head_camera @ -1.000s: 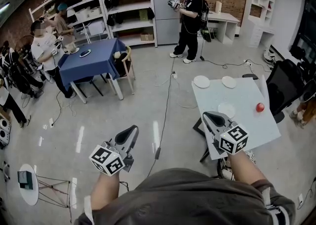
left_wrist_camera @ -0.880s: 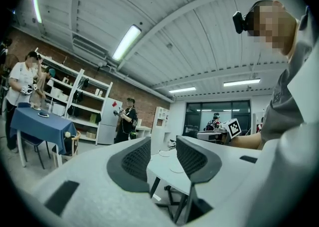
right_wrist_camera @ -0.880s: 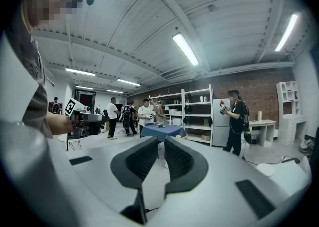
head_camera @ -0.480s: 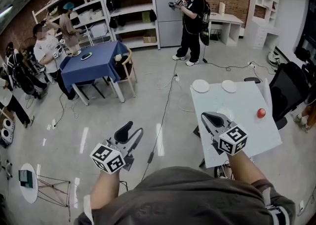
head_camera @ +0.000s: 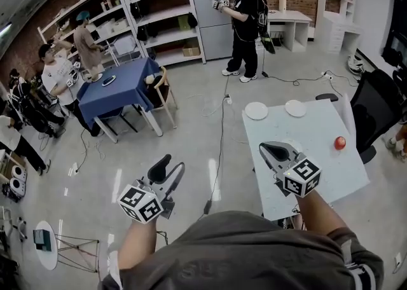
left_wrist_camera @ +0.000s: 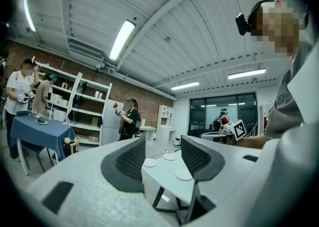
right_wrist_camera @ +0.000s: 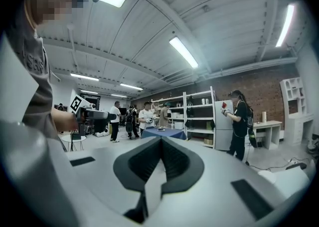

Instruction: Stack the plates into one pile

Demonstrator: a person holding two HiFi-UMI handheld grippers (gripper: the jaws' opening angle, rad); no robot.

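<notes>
The grey floor [head_camera: 191, 142] takes up most of the scene. On its right stands the white worktop [head_camera: 321, 131], which carries everything the task needs.

The left tongs [head_camera: 172, 165] hang over the floor, left of the worktop and well apart from it. They point level toward it. Their jaws have just been opening and now stand wide with nothing between them. In their own view the left tongs [left_wrist_camera: 163, 154] frame the worktop [left_wrist_camera: 159, 173] in the gap.

The right tongs [head_camera: 267, 150] are over the near part of the worktop. In the right gripper view the right tongs [right_wrist_camera: 160, 146] have both pads pressed together with nothing held.

There are three plates, all lying flat and separate. The far left plate [head_camera: 256, 111] and the far right plate [head_camera: 295, 108] sit near the far edge of the worktop, beside each other but not touching. The third plate [left_wrist_camera: 183, 174] lies nearer. It shows only in the left gripper view, and in the head view it is probably behind the right tongs.

A small red round thing [head_camera: 340, 143] rests toward the right edge, apart from all the plates.

The stacking has not begun, since no plate sits on another and neither pair of tongs touches one. All of the work is still to do: take one plate, set it on a second, then add the last. The near plate looks the handiest to start with, as the right tongs are closest to it, though they would have to open first.
</notes>
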